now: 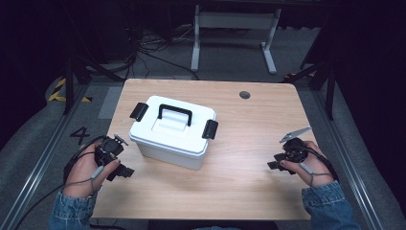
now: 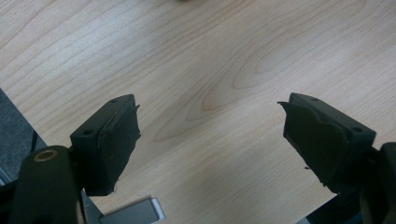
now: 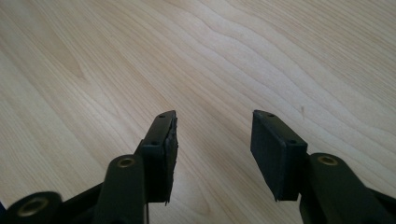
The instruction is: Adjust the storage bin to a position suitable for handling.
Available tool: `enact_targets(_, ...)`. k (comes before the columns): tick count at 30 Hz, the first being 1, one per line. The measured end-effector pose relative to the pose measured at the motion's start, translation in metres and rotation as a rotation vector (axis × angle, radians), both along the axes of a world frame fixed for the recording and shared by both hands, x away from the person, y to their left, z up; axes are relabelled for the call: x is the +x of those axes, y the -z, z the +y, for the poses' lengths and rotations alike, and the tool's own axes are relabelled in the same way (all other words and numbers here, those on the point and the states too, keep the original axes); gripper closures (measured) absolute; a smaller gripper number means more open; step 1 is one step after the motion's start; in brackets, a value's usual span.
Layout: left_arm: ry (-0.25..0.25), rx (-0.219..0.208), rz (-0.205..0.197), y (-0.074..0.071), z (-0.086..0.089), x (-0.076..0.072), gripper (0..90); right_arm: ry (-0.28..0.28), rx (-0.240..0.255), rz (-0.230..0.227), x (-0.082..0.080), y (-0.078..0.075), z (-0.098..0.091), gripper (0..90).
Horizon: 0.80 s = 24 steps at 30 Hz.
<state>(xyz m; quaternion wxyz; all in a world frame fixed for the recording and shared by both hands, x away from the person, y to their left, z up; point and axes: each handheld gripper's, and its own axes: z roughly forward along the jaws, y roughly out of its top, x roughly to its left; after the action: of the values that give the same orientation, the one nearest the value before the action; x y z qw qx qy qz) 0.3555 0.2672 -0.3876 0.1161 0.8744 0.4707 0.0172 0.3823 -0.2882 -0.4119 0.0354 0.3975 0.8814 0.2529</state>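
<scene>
The box (image 1: 172,136) is white all over, with a black handle (image 1: 175,114) on its lid and 2 black latches (image 1: 209,129), 1 at each end. The table (image 1: 249,143) beneath it is pale wood, light tan with darker wavy grain lines, and bears a small grey round spot (image 1: 244,95) near its far edge. Both the left gripper (image 1: 125,171) and the right gripper (image 1: 275,160) are black, and the person's sleeves (image 1: 330,203) are faded blue denim.
</scene>
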Motion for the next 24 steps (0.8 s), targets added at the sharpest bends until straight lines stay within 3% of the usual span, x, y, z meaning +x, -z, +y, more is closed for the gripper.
enact_targets(4,-0.014,-0.005,-0.017,-0.001,0.001,0.000,19.0,0.001,0.025,-0.004,0.000,-0.002,0.002,51.3)
enact_targets(9,-0.005,-0.006,-0.015,-0.001,0.000,0.002,18.8,-0.041,0.038,-0.033,0.001,-0.008,0.010,48.5)
enact_targets(13,0.004,-0.006,0.000,-0.001,-0.002,0.004,18.8,-0.050,0.028,-0.058,0.001,-0.013,0.015,49.7)
enact_targets(15,0.000,-0.008,0.002,-0.001,-0.002,0.004,18.8,-0.034,0.036,-0.049,0.001,-0.016,0.016,48.4)
enact_targets(18,-0.001,-0.017,-0.005,-0.003,-0.001,0.004,18.7,-0.079,0.054,-0.083,0.002,-0.030,0.026,47.8)
enact_targets(24,0.000,-0.018,-0.003,-0.005,0.000,0.003,18.9,-0.109,0.065,-0.091,0.007,-0.051,0.040,48.0)
